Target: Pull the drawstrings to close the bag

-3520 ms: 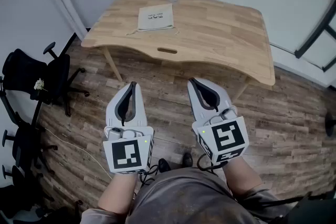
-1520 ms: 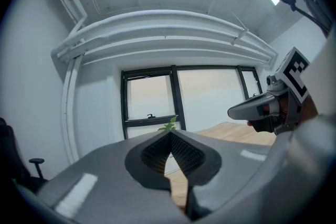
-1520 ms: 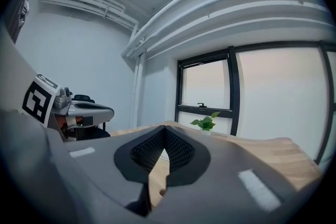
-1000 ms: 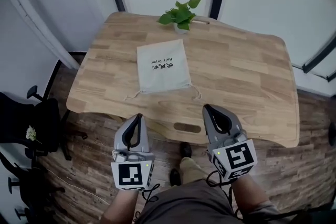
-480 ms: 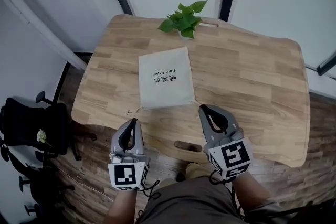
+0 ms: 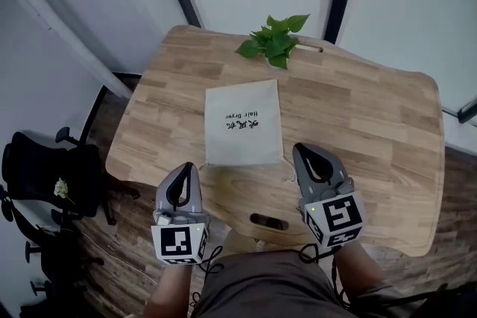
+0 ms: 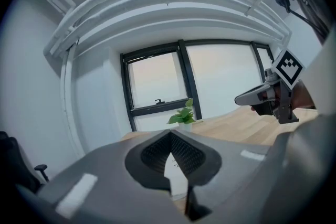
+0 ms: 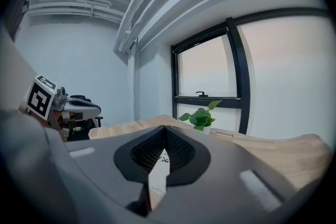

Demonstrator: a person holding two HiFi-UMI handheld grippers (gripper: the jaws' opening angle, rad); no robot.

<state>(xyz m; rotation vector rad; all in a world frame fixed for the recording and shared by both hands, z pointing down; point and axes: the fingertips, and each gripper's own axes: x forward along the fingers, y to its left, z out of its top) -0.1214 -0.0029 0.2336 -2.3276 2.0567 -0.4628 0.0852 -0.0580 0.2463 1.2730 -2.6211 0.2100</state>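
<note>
A beige drawstring bag (image 6: 244, 123) with black print lies flat on the wooden table (image 6: 365, 123), its mouth toward me. A thin cord (image 6: 289, 169) trails from its near right corner. My left gripper (image 6: 188, 165) is shut and empty, with its tip just left of the bag's near left corner. My right gripper (image 6: 299, 147) is shut and empty beside the near right corner. In the left gripper view the shut jaws (image 7: 170, 135) point at the bag (image 7: 175, 173). In the right gripper view the bag (image 8: 159, 173) shows beyond the shut tips (image 8: 166, 128).
A small potted plant (image 6: 274, 41) stands at the table's far edge in front of a black-framed window. The table has a handle slot (image 6: 270, 221) near its front edge. Black office chairs (image 6: 45, 175) stand on the floor to the left.
Both grippers have moved forward over the table's front edge, up to the bag's near corners. Their jaws have stayed shut. The bag has not moved.
</note>
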